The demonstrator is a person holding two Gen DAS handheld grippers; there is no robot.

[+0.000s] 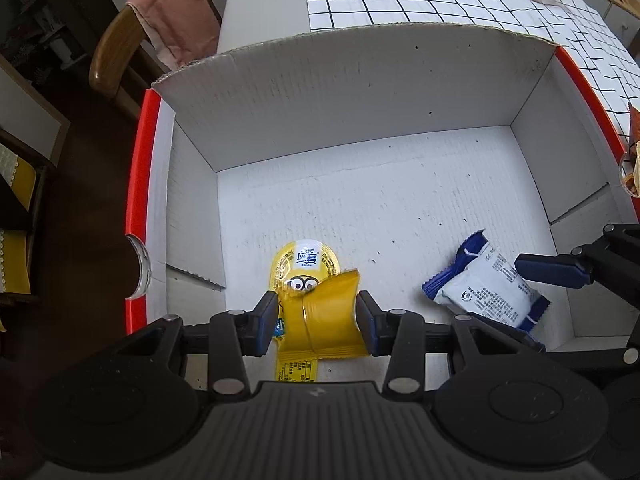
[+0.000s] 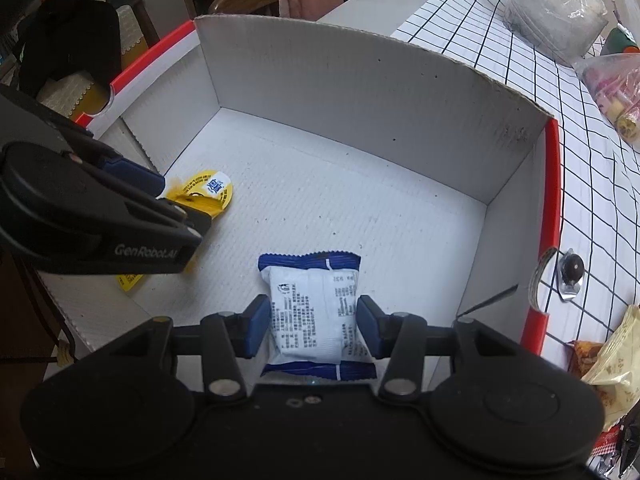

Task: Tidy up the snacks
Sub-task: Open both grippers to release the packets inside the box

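Snacks are going into the white corrugated cardboard box with red outer edges (image 1: 384,92), and this looks like the placing step. Clenched between the jaws of the left gripper (image 1: 318,314), the yellow foil packet with a cartoon-eyed round lid (image 1: 320,312) reaches forward past the fingertips, low over the floor. Gripped across its middle by the right gripper (image 2: 312,326), the white-and-blue crinkle-edged wrapper (image 2: 312,312) juts beyond both jaws. Next, I judge, both jaws must release, then lift clear.

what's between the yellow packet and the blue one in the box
Nothing: bare white box floor separates the yellow packet from the blue packet, clearest in the right wrist view.
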